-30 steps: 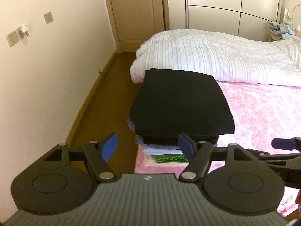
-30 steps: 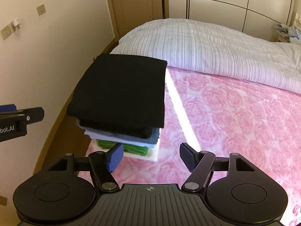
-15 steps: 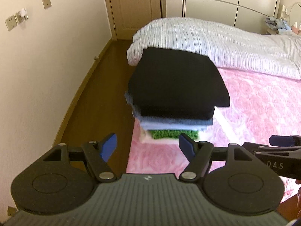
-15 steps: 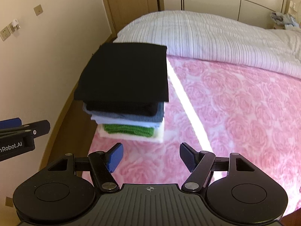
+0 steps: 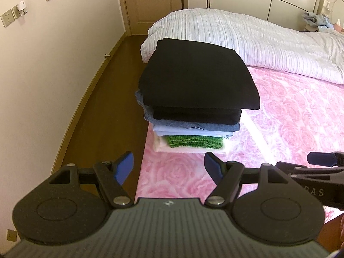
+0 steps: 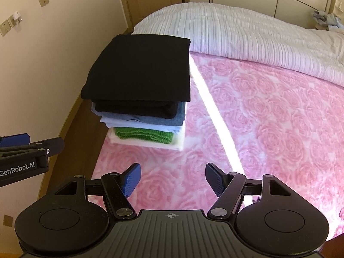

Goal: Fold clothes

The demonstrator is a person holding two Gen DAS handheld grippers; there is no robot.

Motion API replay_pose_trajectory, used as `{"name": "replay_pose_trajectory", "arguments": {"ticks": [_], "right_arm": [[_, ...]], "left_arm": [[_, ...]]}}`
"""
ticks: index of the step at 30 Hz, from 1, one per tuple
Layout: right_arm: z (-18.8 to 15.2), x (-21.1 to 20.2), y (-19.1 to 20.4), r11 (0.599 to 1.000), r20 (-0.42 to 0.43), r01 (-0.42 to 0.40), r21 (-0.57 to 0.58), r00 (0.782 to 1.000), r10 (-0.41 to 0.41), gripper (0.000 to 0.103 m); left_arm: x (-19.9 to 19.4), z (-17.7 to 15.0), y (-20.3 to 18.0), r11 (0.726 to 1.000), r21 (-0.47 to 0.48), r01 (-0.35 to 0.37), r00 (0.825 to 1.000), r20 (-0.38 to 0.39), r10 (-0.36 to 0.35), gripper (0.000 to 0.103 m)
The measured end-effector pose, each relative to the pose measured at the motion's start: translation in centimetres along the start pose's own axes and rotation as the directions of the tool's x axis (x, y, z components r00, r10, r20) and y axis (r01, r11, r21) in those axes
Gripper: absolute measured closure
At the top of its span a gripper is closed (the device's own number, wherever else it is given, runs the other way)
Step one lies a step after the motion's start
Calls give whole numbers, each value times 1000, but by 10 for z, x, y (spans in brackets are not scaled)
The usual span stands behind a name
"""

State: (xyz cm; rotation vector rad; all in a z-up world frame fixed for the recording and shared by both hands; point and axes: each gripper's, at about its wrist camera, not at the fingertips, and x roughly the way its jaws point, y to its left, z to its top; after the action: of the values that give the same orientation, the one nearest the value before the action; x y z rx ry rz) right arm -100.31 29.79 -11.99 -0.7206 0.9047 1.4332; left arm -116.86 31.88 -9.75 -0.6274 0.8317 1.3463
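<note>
A stack of folded clothes [image 5: 193, 99] [image 6: 142, 99] rests on the pink rose-patterned bed [image 5: 290, 116] [image 6: 268, 111] near its left edge. A black garment [image 5: 197, 73] [image 6: 142, 68] lies on top, then blue layers, a green knit [image 5: 194, 141] [image 6: 146, 134] and a white piece at the bottom. My left gripper [image 5: 168, 167] hovers open in front of the stack, nothing between its blue pads. My right gripper [image 6: 173, 180] is open too, over the bedspread, short of the stack and to its right. Each gripper shows at the edge of the other's view.
A striped white duvet [image 5: 247, 36] [image 6: 247, 30] lies bunched across the far side of the bed. Wooden floor [image 5: 103, 99] runs between the bed's left edge and the wall [image 5: 43, 75]. A door [image 5: 154, 2] and wardrobe panels stand behind.
Both grippers have drawn back from the stack and risen, so the whole pile and more bedspread show in front of them. The stack itself has not moved.
</note>
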Motion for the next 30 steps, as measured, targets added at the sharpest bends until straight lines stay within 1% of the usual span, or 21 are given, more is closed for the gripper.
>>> {"name": "replay_pose_trajectory", "arguments": {"ticks": [5,10,13,18,25,30], "right_arm": [[10,11,-12,999,-24,-25,-32,999,24,33],[25,19,-32,994,-43,-59,-96,998,55,33],[38,19,-51,987,-39,-69,-142,997,65,33],[58,17,-91,971,-21,-77,-224,997,75,33],[79,15,-140,936,-20,-117,-333,993,117,33],[86,10,-163,894,-33,-161,-419,986,162,33]], "left_arm": [[8,6,-13,999,-28,-31,999,-10,31,34],[14,14,-34,994,-90,-65,998,-23,63,34],[17,19,-54,988,-128,-88,996,-26,85,34],[19,29,-98,976,-174,-132,991,-27,129,33],[14,39,-157,950,-251,-185,982,-23,185,33],[6,39,-185,914,-333,-233,971,-24,238,33]]}}
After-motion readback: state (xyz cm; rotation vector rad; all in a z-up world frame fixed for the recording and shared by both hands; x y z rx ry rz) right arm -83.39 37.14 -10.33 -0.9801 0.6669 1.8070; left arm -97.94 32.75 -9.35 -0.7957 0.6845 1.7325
